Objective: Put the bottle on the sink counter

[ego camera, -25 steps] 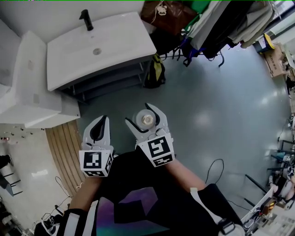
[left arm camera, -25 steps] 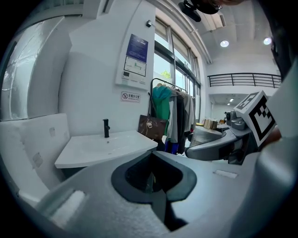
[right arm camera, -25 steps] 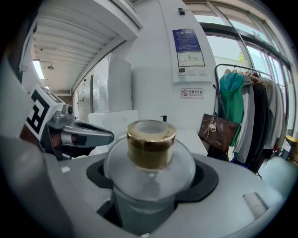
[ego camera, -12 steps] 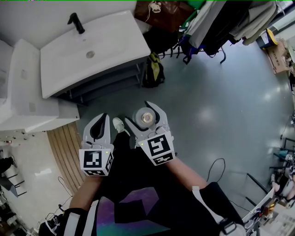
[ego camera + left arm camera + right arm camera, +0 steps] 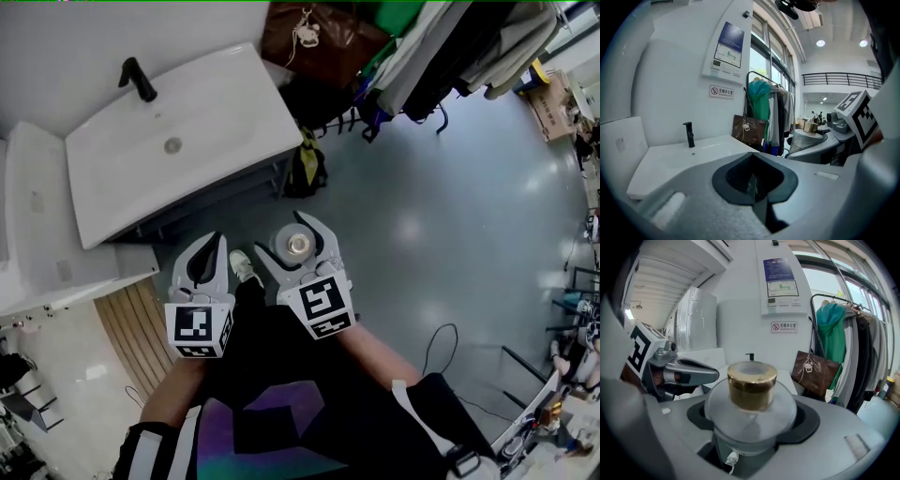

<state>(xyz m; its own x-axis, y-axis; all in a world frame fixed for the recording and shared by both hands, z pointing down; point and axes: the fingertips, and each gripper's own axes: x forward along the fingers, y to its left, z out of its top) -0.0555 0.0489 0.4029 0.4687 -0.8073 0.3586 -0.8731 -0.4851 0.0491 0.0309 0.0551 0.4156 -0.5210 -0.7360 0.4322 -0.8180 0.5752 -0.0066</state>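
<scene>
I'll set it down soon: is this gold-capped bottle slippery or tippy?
Probably slippery: the bottle looks smooth, rounded and glassy, so perhaps fragile too. Its body seems wide and squat, so it should stand steadily on the flat sink counter.

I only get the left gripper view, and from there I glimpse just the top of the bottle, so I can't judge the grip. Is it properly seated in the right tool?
Observer: Yes. The right gripper view shows the bottle upright between the jaws of the right tool, gold cap on top.
Operator: How does it sit relative to the sink?
Observer: In the head view it hangs over the floor, short of the sink counter, which lies up and to the left of it.
Operator: Anything low down near the sink?
Observer: A yellow-and-black bag sits on the floor by the sink unit's right end.
</scene>
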